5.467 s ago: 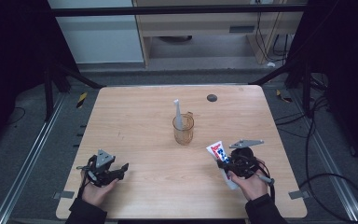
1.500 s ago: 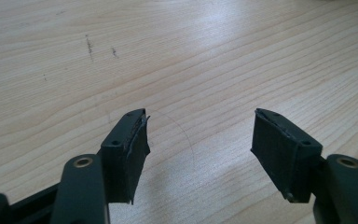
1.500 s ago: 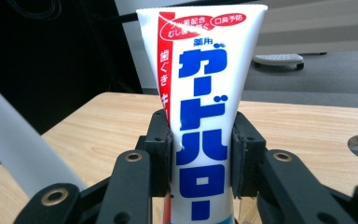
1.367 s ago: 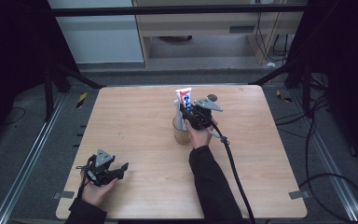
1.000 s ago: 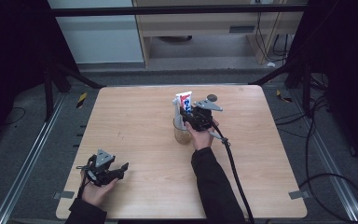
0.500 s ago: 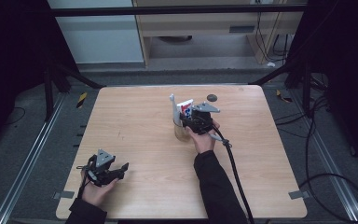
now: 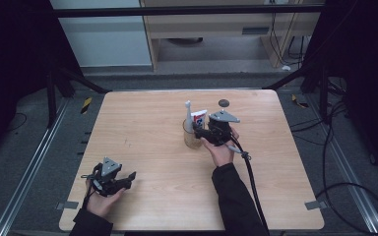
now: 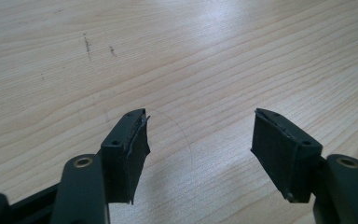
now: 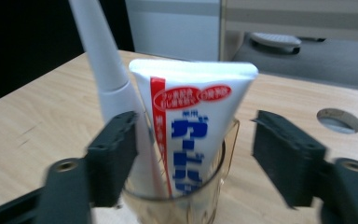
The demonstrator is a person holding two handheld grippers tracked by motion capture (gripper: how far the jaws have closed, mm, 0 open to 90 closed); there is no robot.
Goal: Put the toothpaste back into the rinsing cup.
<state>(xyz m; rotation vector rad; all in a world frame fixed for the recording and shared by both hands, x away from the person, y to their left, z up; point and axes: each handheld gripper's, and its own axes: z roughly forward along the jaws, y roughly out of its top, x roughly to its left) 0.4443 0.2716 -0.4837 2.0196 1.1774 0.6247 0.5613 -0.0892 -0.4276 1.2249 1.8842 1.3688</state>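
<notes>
**Toothpaste tube dropped in the cup: back out clean**

Toothpaste tube (image 9: pixel 193 135) stands in the glass cup (image 7: pixel 193 139) near tabletop (image 7: pixel 142 123) centre. Right tool (image 7: pixel 207 132), jaws just opening wide, straddles it untouched; withdraw straight toward 6 o'clock, sparing the toothbrush (image 9: pixel 103 60). Left tool (image 8: pixel 200 140) idles wide at 7 o'clock.

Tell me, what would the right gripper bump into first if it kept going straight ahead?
Probably the white toothpaste tube with blue and red print, standing in the clear glass cup directly between the right gripper's open jaws, which have just been opening.
</notes>
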